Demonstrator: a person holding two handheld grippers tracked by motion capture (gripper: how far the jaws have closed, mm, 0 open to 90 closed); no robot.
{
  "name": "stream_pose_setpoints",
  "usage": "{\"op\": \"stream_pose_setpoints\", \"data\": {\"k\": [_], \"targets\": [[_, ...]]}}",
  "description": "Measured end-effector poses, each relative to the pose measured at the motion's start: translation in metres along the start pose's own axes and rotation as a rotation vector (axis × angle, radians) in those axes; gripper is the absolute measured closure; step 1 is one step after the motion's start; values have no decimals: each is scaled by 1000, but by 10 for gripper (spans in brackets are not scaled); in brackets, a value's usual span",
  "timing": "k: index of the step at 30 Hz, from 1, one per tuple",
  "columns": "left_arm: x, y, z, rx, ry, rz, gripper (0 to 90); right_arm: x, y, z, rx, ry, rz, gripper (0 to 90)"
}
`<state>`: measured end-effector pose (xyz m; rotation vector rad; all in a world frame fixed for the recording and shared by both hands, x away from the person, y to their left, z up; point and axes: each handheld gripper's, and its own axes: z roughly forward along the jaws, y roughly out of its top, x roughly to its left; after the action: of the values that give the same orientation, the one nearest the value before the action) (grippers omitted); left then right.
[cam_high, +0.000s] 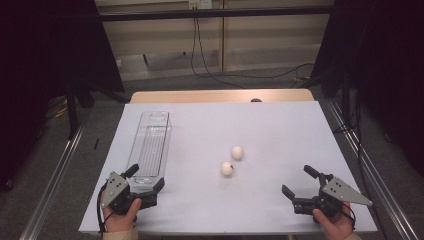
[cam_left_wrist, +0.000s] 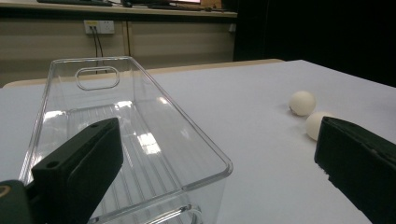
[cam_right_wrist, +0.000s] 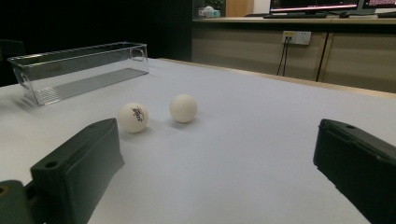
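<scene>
Two white balls lie near the middle of the white table (cam_high: 250, 125): a near ball (cam_high: 227, 168) (cam_right_wrist: 133, 117) with a small red mark and a far ball (cam_high: 237, 152) (cam_right_wrist: 183, 108). A long clear plastic bin (cam_high: 152, 145) (cam_left_wrist: 126, 135) (cam_right_wrist: 79, 70) stands empty along the left side. My left gripper (cam_high: 147, 178) (cam_left_wrist: 219, 177) is open at the bin's near end, one jaw on each side of its corner. My right gripper (cam_high: 299, 181) (cam_right_wrist: 219, 177) is open at the front right, resting low and facing the balls, nothing between its jaws.
The table's front edge runs just under both hands. Beyond the far edge is a wooden strip (cam_high: 220, 95), then floor with black cables (cam_high: 210, 75). Metal rails (cam_high: 55, 170) flank the table; dark curtains hang on both sides.
</scene>
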<state>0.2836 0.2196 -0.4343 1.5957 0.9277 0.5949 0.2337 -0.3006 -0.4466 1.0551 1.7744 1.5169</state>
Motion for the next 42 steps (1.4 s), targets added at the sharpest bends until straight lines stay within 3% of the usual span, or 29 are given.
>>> {"op": "stream_pose_setpoints", "data": {"k": [29,42], "targets": [[-5,4,2,12,-26,-6,11,3,1,5,-1,23,0,9],[-13,9,9,12,-48,-14,11,3,1,4,-4,24,1,12]]}}
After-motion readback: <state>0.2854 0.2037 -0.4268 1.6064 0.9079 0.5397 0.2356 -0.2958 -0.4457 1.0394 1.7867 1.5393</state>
